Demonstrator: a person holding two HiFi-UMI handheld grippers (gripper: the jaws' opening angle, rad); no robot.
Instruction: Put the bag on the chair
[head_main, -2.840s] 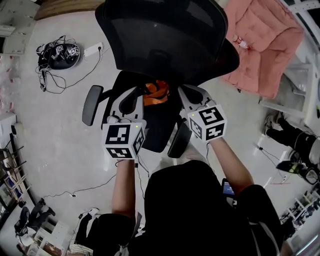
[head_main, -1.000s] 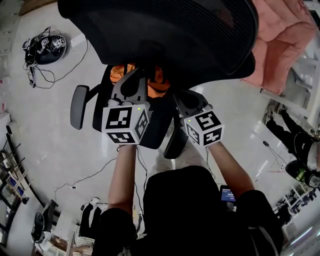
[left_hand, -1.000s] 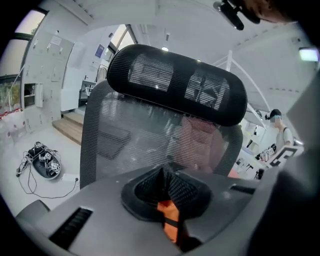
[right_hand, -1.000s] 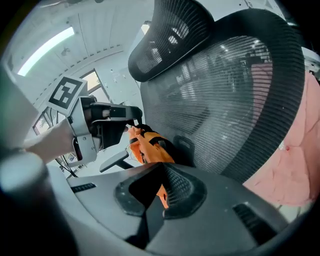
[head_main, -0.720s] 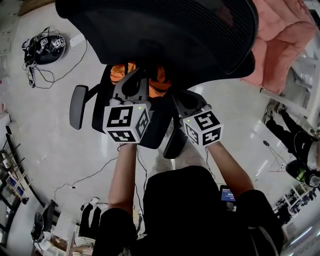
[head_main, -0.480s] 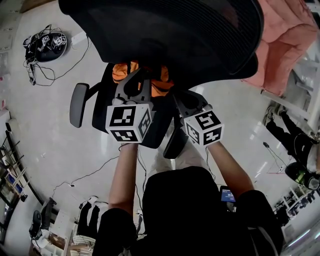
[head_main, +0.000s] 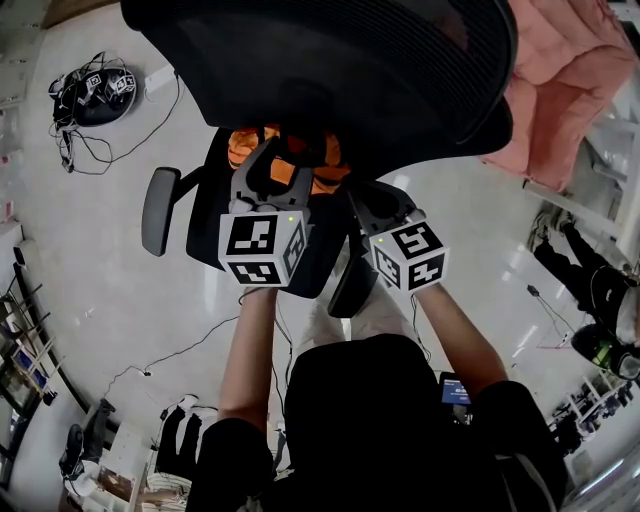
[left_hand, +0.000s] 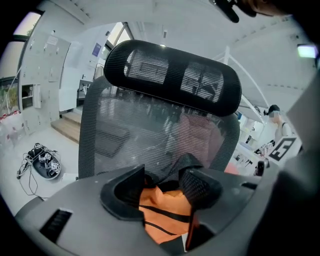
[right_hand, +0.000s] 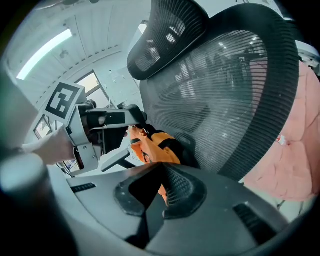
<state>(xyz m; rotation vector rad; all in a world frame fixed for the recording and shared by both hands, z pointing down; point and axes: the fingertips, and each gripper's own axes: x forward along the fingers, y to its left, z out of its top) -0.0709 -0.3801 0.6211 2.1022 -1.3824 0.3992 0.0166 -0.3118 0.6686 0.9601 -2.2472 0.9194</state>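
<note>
An orange bag with black straps (head_main: 305, 165) lies on the black seat (head_main: 207, 222) of an office chair, partly hidden under the mesh backrest (head_main: 330, 60). My left gripper (head_main: 283, 152) hangs just over the bag. In the left gripper view its jaws are opening, and the bag (left_hand: 165, 215) shows in the gap with the pads off it. A black strap curls beside the right pad (left_hand: 197, 187). My right gripper (head_main: 353, 189) sits beside the bag's right end. In the right gripper view its jaws (right_hand: 162, 172) meet at the tips, and the bag (right_hand: 155, 150) lies beyond them.
The chair's left armrest (head_main: 158, 210) sticks out at the left. A pink padded jacket (head_main: 560, 90) lies at the top right. A black device with tangled cables (head_main: 95, 95) rests on the floor at the top left. Another person's legs (head_main: 585, 275) show at the right edge.
My left gripper's jaws have parted over the bag and the gripper has shifted slightly right. Since the earliest frame both grippers went forward under the backrest. The right gripper has hardly moved.
</note>
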